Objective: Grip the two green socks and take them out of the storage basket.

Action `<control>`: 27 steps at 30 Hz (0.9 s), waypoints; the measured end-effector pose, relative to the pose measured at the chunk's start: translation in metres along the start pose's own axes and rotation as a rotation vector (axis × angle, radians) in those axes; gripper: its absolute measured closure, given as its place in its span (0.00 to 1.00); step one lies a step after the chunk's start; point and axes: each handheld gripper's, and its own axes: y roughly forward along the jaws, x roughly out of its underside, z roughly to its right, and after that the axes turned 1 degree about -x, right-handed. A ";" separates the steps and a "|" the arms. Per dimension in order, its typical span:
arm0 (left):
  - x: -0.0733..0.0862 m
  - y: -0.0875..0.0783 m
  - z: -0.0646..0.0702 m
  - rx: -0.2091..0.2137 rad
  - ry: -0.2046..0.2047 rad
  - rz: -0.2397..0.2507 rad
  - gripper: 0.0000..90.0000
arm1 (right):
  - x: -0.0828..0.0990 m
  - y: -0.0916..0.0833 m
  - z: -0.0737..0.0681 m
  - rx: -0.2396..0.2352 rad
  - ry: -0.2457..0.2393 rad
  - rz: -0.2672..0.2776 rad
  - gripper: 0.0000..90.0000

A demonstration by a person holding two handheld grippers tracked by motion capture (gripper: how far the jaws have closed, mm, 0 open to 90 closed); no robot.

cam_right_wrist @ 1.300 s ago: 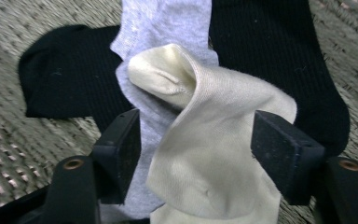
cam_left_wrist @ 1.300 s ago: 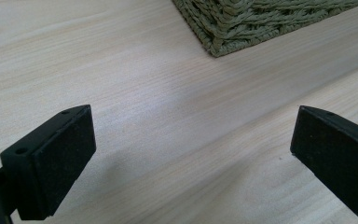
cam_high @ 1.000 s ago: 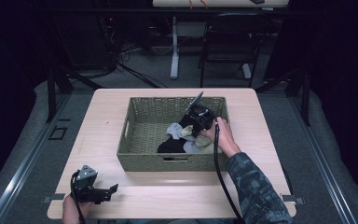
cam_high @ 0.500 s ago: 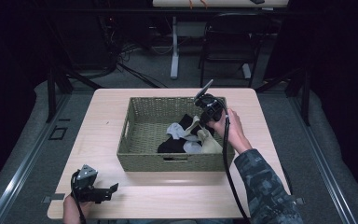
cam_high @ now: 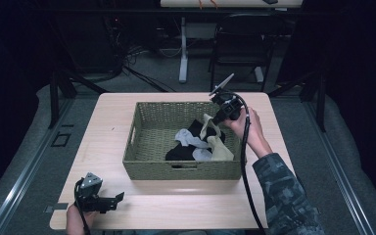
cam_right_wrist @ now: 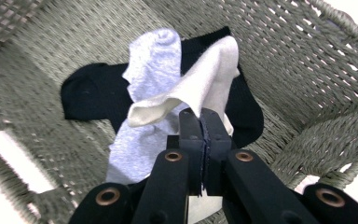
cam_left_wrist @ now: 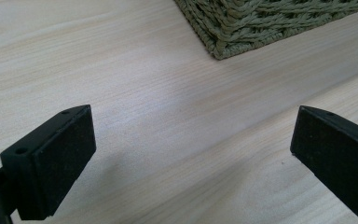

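High view: right gripper has its jaws clamped on a cream sock, part-lifted from the pile in the basket. Best lift straight up until the toe clears the grey sock and black sock — no dragging. Left gripper sits on the table, jaws wide, nothing between them. Right gripper view adds the pinch itself — fabric edge caught at the very jaw tips.
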 end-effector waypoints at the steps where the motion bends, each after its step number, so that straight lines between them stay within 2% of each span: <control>1: 0.000 0.000 0.000 0.001 -0.003 -0.002 0.00 | 0.000 -0.003 0.001 -0.001 -0.004 -0.003 1.00; 4: 0.000 0.001 0.000 -0.001 -0.005 -0.006 0.00 | -0.001 -0.009 0.002 -0.008 0.008 0.011 1.00; 5: 0.000 0.001 0.000 -0.005 -0.004 -0.007 0.00 | -0.002 -0.012 0.003 -0.007 0.000 -0.004 1.00; 9: 0.000 0.000 0.000 0.000 -0.001 -0.006 0.00 | -0.004 -0.020 0.004 -0.011 -0.003 -0.002 1.00; 11: 0.000 0.001 0.000 0.002 0.002 -0.008 0.00 | -0.005 -0.023 0.003 -0.012 0.002 0.012 0.99; 12: 0.000 0.000 0.000 0.003 0.003 -0.007 0.00 | -0.006 -0.026 0.003 -0.004 -0.010 0.000 1.00; 18: 0.000 0.001 0.000 0.002 0.000 -0.008 0.00 | -0.008 -0.037 0.003 -0.026 -0.004 0.027 0.99; 27: 0.000 0.001 0.000 0.001 0.000 -0.008 0.00 | -0.015 -0.051 0.003 -0.029 -0.010 0.025 0.99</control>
